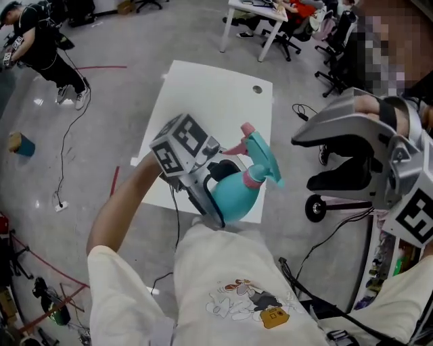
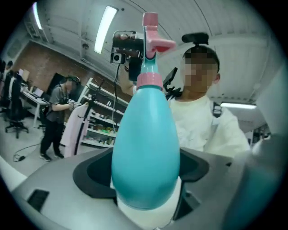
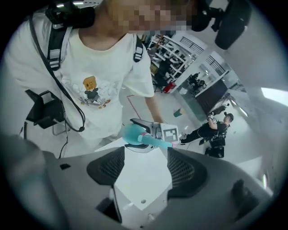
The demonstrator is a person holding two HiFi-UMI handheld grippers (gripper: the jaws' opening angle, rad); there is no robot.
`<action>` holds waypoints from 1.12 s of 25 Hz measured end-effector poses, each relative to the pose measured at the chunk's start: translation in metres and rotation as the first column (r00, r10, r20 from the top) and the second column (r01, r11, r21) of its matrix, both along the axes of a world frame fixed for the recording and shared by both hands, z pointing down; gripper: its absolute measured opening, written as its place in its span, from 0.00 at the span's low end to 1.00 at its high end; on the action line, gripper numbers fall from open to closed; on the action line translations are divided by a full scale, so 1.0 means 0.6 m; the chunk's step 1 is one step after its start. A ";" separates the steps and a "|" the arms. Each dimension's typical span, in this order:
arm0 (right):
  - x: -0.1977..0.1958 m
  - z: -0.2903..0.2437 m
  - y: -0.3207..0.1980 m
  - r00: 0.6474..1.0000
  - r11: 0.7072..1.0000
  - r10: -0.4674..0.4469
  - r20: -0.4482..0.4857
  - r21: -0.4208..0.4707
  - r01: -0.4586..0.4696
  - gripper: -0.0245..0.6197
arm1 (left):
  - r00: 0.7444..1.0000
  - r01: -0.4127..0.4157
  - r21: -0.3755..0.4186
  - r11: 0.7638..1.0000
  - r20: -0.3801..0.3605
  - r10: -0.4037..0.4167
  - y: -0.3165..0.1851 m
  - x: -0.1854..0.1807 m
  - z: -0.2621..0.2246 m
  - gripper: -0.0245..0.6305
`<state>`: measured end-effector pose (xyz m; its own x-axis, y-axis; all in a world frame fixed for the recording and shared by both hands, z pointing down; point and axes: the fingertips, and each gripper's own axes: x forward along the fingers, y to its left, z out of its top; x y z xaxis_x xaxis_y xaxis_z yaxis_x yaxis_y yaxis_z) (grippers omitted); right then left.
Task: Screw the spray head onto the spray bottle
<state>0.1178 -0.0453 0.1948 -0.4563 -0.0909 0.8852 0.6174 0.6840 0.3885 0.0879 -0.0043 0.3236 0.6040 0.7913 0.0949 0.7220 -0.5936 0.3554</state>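
A teal spray bottle [image 1: 233, 194] lies tilted above the near edge of the white table [image 1: 203, 94], its base toward me. My left gripper [image 1: 218, 197] is shut on its body. The spray head [image 1: 260, 152], teal with a pink collar and a pink trigger, sits on the bottle's neck. In the left gripper view the bottle [image 2: 146, 148] fills the gap between the jaws, and the spray head [image 2: 150, 40] stands at its far end. My right gripper [image 1: 319, 162] hangs raised at the right, apart from the bottle. It [image 3: 140, 168] is open and holds nothing; the bottle [image 3: 132, 134] shows small beyond it.
The table has a round hole [image 1: 257, 89] near its far right corner. Office chairs [image 1: 338, 54] and another desk [image 1: 264, 20] stand beyond it. Cables run over the grey floor, a teal cup [image 1: 24, 145] sits at the left, and a person [image 1: 40, 47] stands at the far left.
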 end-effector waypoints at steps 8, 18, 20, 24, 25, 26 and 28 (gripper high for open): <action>-0.052 0.012 0.031 0.963 0.971 -0.232 -0.135 0.030 0.238 0.50 | 0.978 -0.209 0.028 0.978 0.012 0.208 0.022 -0.005 -0.022 0.67; -0.074 0.071 0.087 0.908 0.945 -0.323 -0.265 -0.041 0.324 0.41 | 0.955 -0.295 0.083 0.952 0.062 0.290 0.071 -0.014 -0.012 0.67; -0.068 0.073 0.087 0.903 0.946 -0.323 -0.282 -0.063 0.318 0.38 | 0.954 -0.296 0.101 0.950 0.077 0.289 0.072 -0.009 -0.011 0.67; -0.059 0.078 0.087 0.902 0.952 -0.307 -0.303 -0.091 0.294 0.30 | 0.959 -0.276 0.124 0.953 0.106 0.264 0.067 -0.002 0.001 0.67; -0.057 0.080 0.086 0.903 0.953 -0.302 -0.306 -0.092 0.288 0.29 | 0.961 -0.266 0.123 0.956 0.106 0.254 0.065 0.000 0.002 0.67; -0.055 0.083 0.086 0.904 0.955 -0.298 -0.307 -0.094 0.283 0.26 | 0.964 -0.256 0.121 0.959 0.105 0.244 0.062 0.001 0.002 0.67; -0.052 0.088 0.086 0.905 0.956 -0.292 -0.308 -0.102 0.274 0.25 | 0.968 -0.239 0.126 0.963 0.110 0.226 0.058 0.003 0.004 0.67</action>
